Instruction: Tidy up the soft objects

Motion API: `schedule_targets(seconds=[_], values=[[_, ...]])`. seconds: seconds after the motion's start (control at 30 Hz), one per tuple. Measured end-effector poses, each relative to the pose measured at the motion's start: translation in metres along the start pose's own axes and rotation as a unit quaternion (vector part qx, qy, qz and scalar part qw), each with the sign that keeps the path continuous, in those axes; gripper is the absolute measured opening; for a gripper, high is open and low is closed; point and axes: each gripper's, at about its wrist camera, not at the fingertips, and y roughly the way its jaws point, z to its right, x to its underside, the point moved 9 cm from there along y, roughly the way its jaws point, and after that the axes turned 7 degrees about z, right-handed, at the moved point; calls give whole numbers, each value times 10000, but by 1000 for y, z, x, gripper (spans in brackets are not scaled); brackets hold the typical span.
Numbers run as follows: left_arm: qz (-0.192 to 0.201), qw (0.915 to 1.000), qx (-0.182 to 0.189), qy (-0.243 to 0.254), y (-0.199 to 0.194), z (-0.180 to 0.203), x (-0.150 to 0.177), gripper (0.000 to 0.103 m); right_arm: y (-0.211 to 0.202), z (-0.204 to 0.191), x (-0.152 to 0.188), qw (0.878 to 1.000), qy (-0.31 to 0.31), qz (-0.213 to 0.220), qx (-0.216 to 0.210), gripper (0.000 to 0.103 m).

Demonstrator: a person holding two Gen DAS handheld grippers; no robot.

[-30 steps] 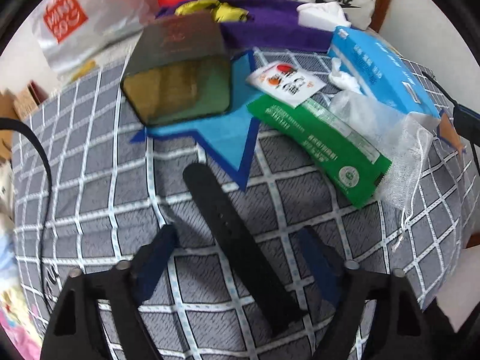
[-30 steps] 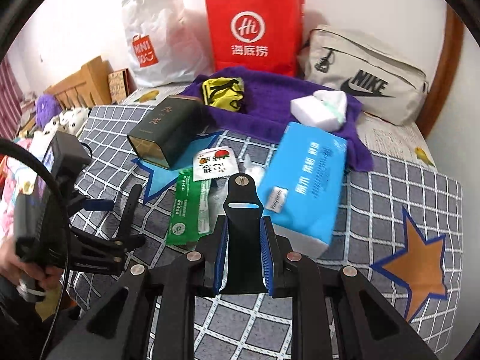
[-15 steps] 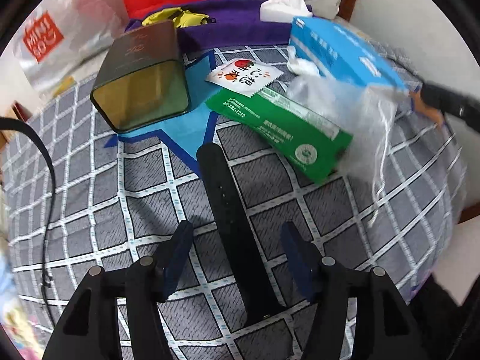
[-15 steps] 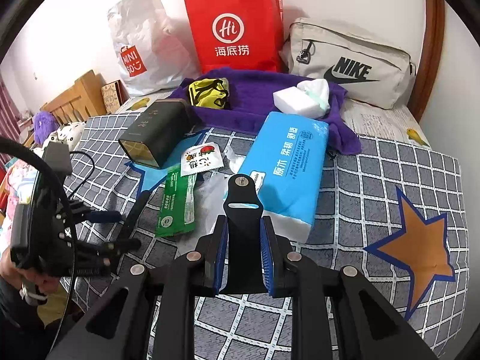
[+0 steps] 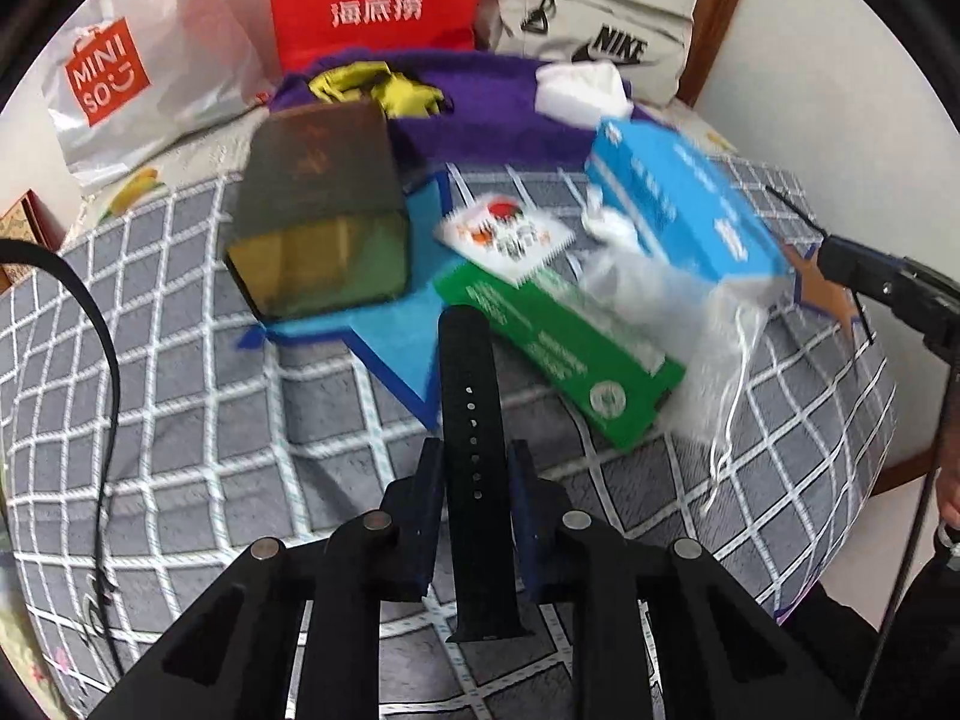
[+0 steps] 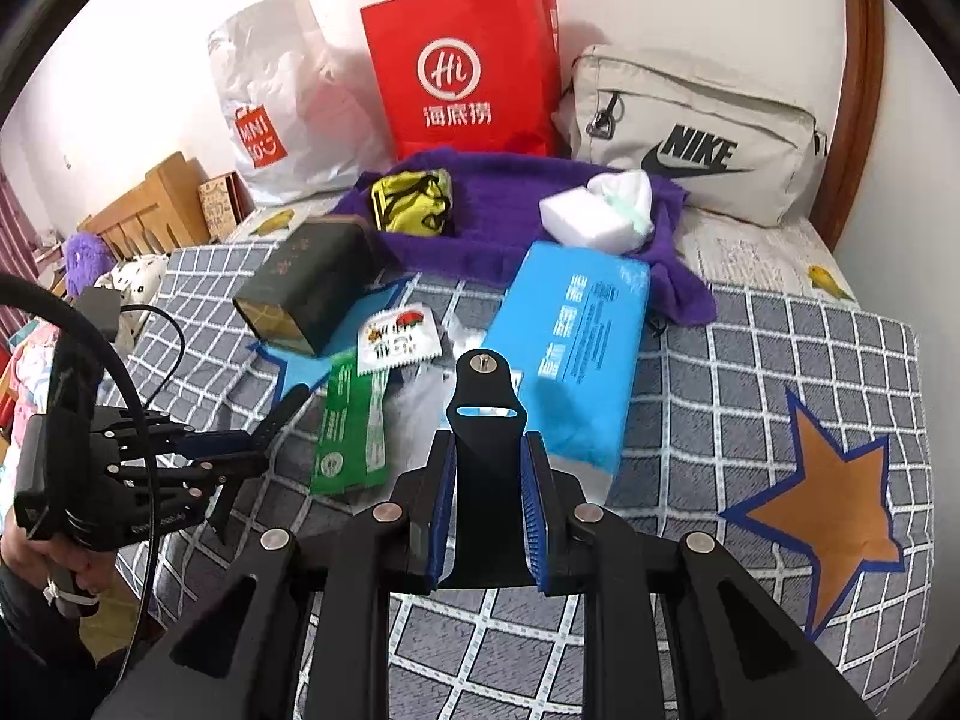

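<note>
My left gripper (image 5: 474,468) is shut on a black watch strap with holes (image 5: 471,396), held over the checked bed cover. It also shows in the right wrist view (image 6: 252,450). My right gripper (image 6: 487,480) is shut on the other black strap piece with a buckle pin (image 6: 486,414). A blue tissue pack (image 6: 570,354), a green packet (image 6: 351,426), a small white snack packet (image 6: 396,339) and a clear mesh pouch (image 5: 654,282) lie ahead. A purple towel (image 6: 510,204) at the back bears a yellow pouch (image 6: 414,201) and a white tissue pack (image 6: 597,216).
A dark green tin box (image 6: 306,288) lies left of the packets. A red paper bag (image 6: 468,66), a white Miniso bag (image 6: 282,108) and a beige Nike bag (image 6: 696,132) stand against the wall. The bed's edge is near on the right in the left wrist view.
My left gripper has closed on the long black strap and raised its view toward the wall. My right gripper still holds its strap and has moved slightly closer to the tissue pack.
</note>
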Motion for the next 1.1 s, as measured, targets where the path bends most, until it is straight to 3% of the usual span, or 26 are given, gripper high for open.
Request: schedule_targets(seconds=[0.47, 1.1], values=[[348, 9987, 362, -48, -23, -4, -48, 20, 7, 1, -29, 9999, -87, 60, -19, 21], [821, 9958, 353, -206, -26, -37, -146, 20, 37, 29, -70, 9999, -41, 14, 96, 21]])
